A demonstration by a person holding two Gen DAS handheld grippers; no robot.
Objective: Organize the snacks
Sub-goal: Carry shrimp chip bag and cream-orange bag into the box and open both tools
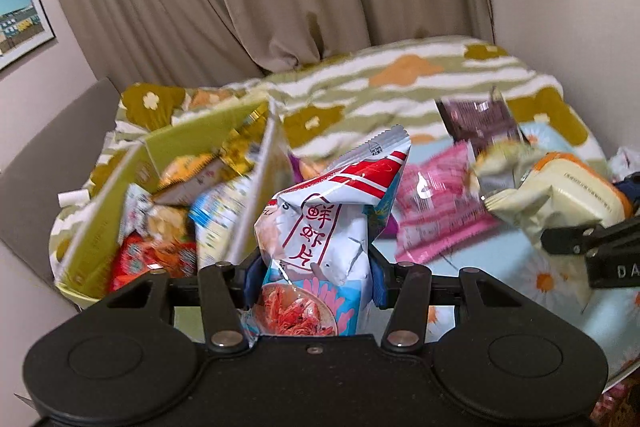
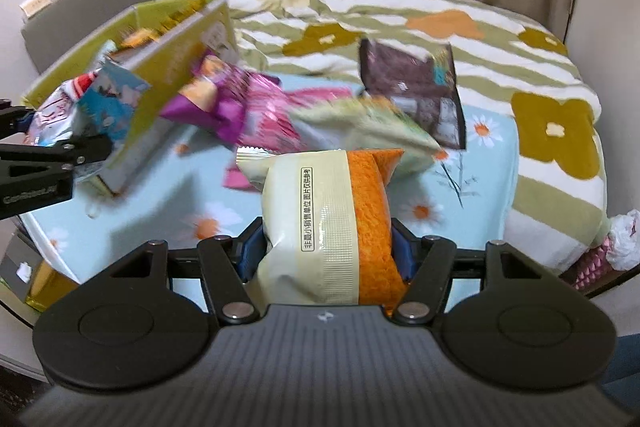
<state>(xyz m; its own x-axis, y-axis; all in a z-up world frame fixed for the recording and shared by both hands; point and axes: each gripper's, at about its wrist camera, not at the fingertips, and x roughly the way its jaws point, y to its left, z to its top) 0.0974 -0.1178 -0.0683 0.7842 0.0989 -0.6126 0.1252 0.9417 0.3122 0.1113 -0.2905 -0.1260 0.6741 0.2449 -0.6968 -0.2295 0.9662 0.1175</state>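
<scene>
My left gripper [image 1: 314, 269] is shut on a white, red and blue shrimp chip bag [image 1: 324, 227], held upright beside the green cardboard box [image 1: 92, 227] full of snacks. My right gripper [image 2: 324, 251] is shut on a cream and orange snack pack [image 2: 332, 219], held above the bed. The right gripper with its pack also shows in the left wrist view [image 1: 560, 203]. The left gripper with its bag shows at the left edge of the right wrist view [image 2: 60, 115], next to the box [image 2: 176, 67].
On the light blue blanket [image 2: 160, 199] lie a pink pack [image 1: 436, 207], a purple bag [image 2: 216, 99], a dark brown bag [image 2: 412, 87] and a pale green bag [image 2: 360, 123]. A striped flowered quilt [image 2: 440, 23] covers the far bed. Curtains hang behind.
</scene>
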